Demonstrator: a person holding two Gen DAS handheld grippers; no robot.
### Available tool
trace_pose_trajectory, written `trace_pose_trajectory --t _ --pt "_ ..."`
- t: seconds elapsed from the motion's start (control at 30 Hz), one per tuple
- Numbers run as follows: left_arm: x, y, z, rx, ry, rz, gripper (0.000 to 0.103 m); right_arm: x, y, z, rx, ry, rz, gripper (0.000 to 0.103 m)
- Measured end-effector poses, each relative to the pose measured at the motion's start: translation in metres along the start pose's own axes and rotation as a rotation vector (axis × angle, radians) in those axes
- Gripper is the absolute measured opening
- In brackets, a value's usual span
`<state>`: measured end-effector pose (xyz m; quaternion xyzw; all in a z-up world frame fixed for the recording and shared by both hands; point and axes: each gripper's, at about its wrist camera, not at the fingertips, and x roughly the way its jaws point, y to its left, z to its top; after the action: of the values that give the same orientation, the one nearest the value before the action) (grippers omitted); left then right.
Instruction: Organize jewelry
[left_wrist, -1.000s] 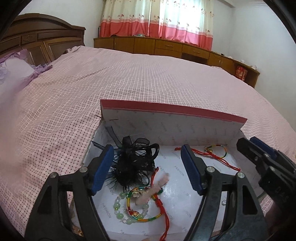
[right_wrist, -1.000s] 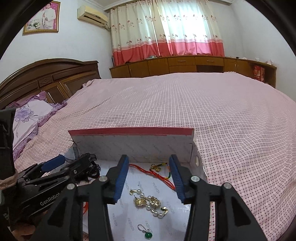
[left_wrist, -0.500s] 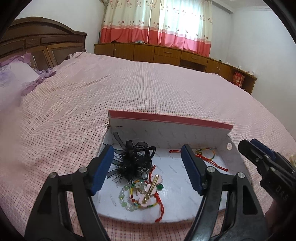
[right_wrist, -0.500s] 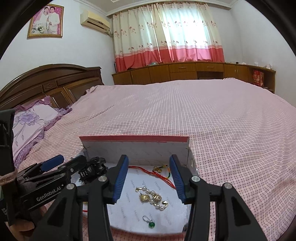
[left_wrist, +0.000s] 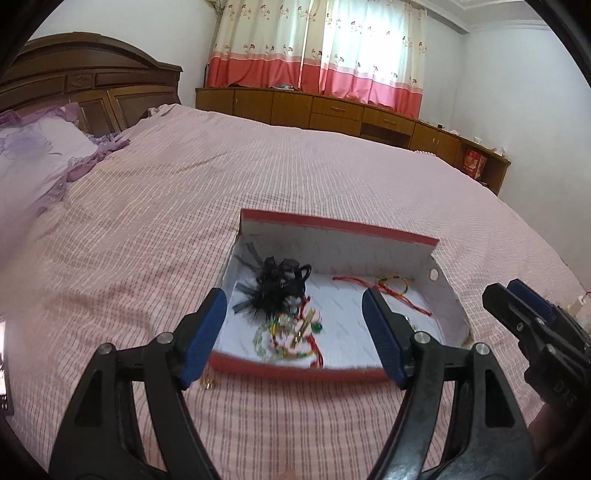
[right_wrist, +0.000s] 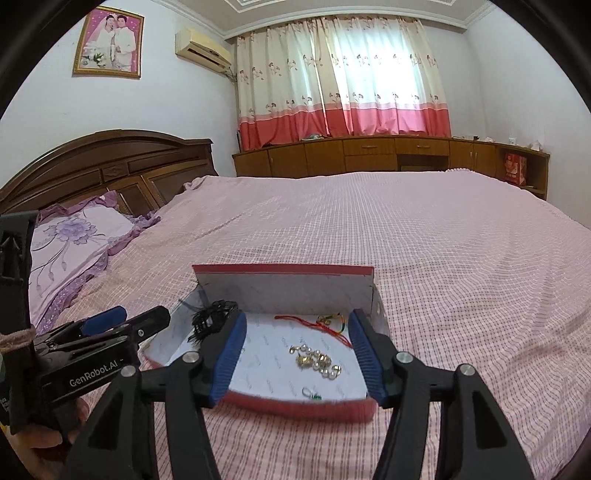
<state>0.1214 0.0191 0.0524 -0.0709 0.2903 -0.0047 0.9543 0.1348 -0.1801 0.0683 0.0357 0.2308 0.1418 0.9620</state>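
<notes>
Now that both of your tongs have drawn back from the shallow red-edged cardboard box (left_wrist: 295, 370) on the pink checked bed (left_wrist: 147, 221), its near wall shows in both views where a second ago you looked down inside it. Your left tongs (left_wrist: 291, 334) stand wide open and empty; your right tongs (right_wrist: 297, 356) have just been opening further, with nothing between them. Near the box's left wall lie the black feathered hair clip (left_wrist: 275, 286) and a tangle of green bead bracelet and red cord (left_wrist: 291, 338); the pearl-and-gold piece (right_wrist: 316, 360) lies toward its right wall. One small gold piece (left_wrist: 207, 384) lies on the bed just outside the box's near-left corner, so gathering seems nearly done, not finished.
</notes>
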Motion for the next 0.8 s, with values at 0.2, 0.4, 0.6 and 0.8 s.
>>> trace_pose_trajectory --t 0.2,0.4,0.6,0.8 --pt "-0.018 -0.004 -0.014 0.013 0.010 0.009 0.069 -0.022 0.008 -0.014 -0.016 0.001 -0.011 0.066" --pt "-0.032 -0.009 -0.028 0.033 0.021 0.008 0.069 -0.037 0.011 -0.028 -0.002 0.015 -0.021 0.067" --pt "-0.038 -0.012 -0.039 0.034 0.042 -0.001 0.069 -0.045 0.012 -0.040 0.011 0.035 -0.026 0.067" --pt "-0.038 -0.013 -0.046 0.021 0.061 -0.005 0.069 -0.048 0.011 -0.049 0.014 0.050 -0.028 0.067"
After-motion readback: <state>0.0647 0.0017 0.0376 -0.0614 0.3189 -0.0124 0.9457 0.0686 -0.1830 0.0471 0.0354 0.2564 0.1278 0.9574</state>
